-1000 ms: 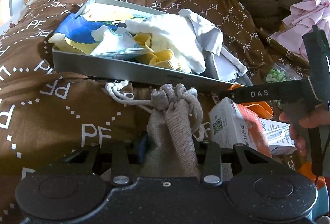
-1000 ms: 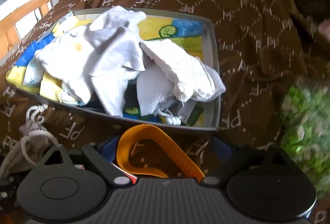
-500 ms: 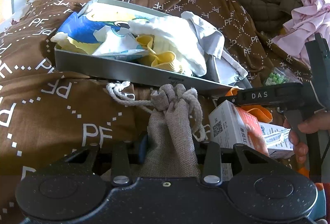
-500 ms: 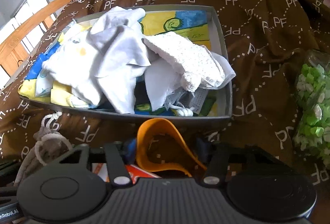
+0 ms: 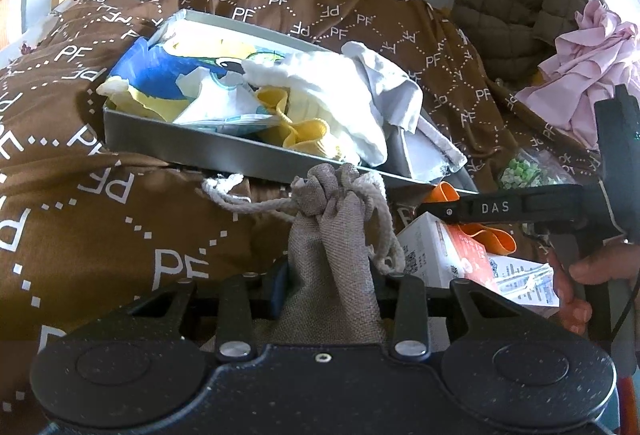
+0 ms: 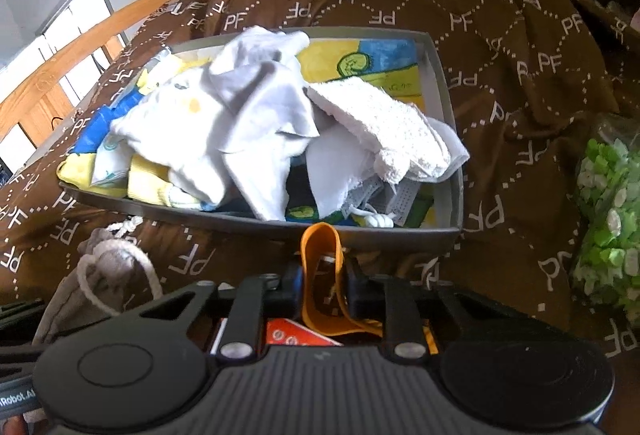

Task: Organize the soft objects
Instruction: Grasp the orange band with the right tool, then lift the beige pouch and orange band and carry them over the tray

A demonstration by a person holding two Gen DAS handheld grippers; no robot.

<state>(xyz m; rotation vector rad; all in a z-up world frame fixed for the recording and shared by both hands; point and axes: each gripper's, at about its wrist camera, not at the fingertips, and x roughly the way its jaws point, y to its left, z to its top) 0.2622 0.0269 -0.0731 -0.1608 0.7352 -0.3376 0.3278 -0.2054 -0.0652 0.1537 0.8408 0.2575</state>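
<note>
With the left gripper point(image 5: 328, 287) clamped on the pouch point(image 5: 332, 235) and the right gripper point(image 6: 322, 281) closing on the band point(image 6: 320, 255), the springy band could slip free short of the box point(image 6: 448, 107).

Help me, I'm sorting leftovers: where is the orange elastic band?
In the right wrist view the orange elastic band sits between the closing right gripper, just before the grey tray's near wall.

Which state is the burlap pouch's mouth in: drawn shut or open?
Drawn shut: the burlap pouch bunches into a tight gathered knot at its top, cinched by the white drawstring.
</note>
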